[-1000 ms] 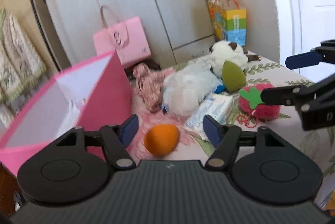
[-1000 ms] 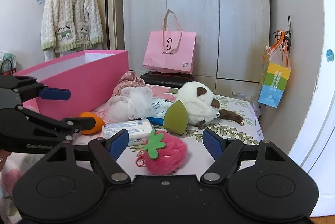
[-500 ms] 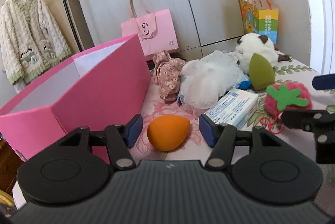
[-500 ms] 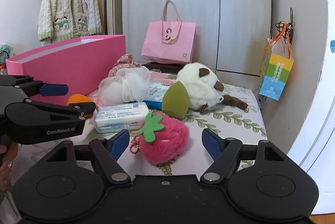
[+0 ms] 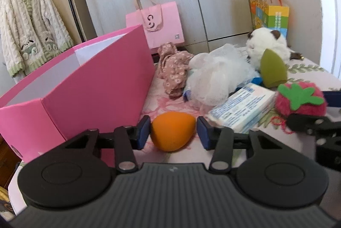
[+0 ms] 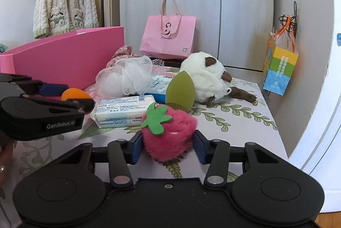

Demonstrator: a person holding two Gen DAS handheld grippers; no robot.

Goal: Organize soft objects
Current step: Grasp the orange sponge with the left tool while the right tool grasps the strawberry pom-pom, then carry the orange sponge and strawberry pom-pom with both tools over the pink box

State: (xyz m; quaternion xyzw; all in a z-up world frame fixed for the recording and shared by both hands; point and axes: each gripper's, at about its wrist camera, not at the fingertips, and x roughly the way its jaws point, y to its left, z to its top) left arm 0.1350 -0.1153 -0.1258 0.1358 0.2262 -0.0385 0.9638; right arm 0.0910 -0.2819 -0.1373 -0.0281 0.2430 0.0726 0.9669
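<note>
An orange egg-shaped sponge (image 5: 173,131) lies on the table between the fingers of my left gripper (image 5: 173,132); the jaws stand close around it, the left pad touching, a thin gap at the right pad. A pink plush strawberry (image 6: 168,134) sits between the fingers of my right gripper (image 6: 168,143), both pads against its fur. It also shows in the left wrist view (image 5: 299,100). A big pink box (image 5: 85,89) stands open at the left. A green sponge (image 6: 180,91), a white mesh pouf (image 6: 125,78), a white plush toy (image 6: 204,76) and a tissue pack (image 6: 125,114) lie behind.
A floral cloth (image 5: 173,68) lies by the box. A pink paper bag (image 6: 168,36) leans on the wardrobe. A coloured gift bag (image 6: 279,68) hangs at the right wall. The table's right edge (image 6: 275,121) runs close to the white door.
Both grippers have moved forward and narrowed: the left around the orange sponge, the right around the plush strawberry.
</note>
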